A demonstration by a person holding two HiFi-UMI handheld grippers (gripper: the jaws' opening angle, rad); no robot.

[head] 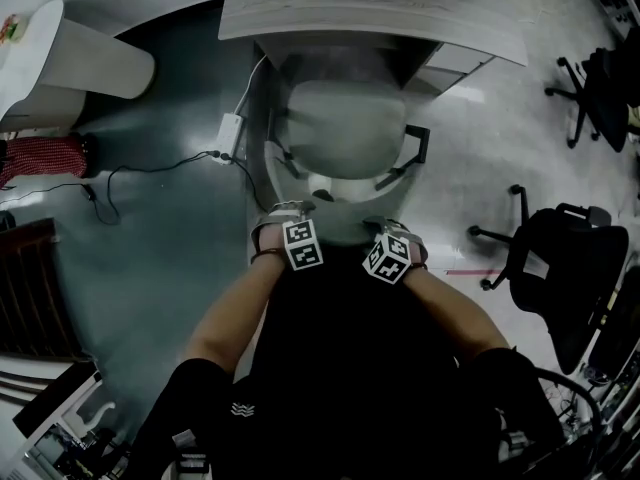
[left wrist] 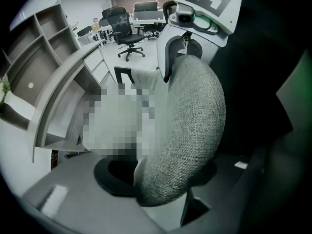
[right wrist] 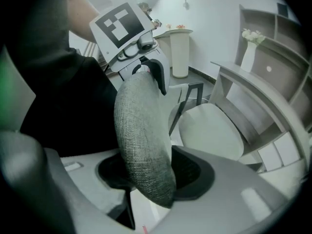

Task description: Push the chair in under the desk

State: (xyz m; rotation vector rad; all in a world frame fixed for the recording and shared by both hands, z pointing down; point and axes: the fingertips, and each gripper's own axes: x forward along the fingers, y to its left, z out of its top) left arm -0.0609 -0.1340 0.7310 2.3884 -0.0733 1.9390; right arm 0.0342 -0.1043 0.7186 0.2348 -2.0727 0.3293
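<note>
A grey office chair stands at the desk [head: 300, 16], its pale seat [head: 345, 128] right at the desk's front edge and its armrest [head: 415, 148] on the right. My left gripper [head: 285, 220] and right gripper [head: 397, 236] sit side by side on the top of the fabric backrest. In the left gripper view the woven backrest [left wrist: 192, 126] fills the gap of the left gripper [left wrist: 165, 182], gripped by both jaws. The right gripper [right wrist: 151, 179] likewise clamps the backrest [right wrist: 141, 130], with the seat [right wrist: 209, 130] and desk [right wrist: 263, 96] beyond.
Two black office chairs stand on the right [head: 570, 268] [head: 600, 98]. A white adapter with cables [head: 228, 128] lies on the floor left of the chair. A white round stand [head: 90, 58] and a red object [head: 45, 156] are at far left. Shelves [left wrist: 39, 72] rise over the desk.
</note>
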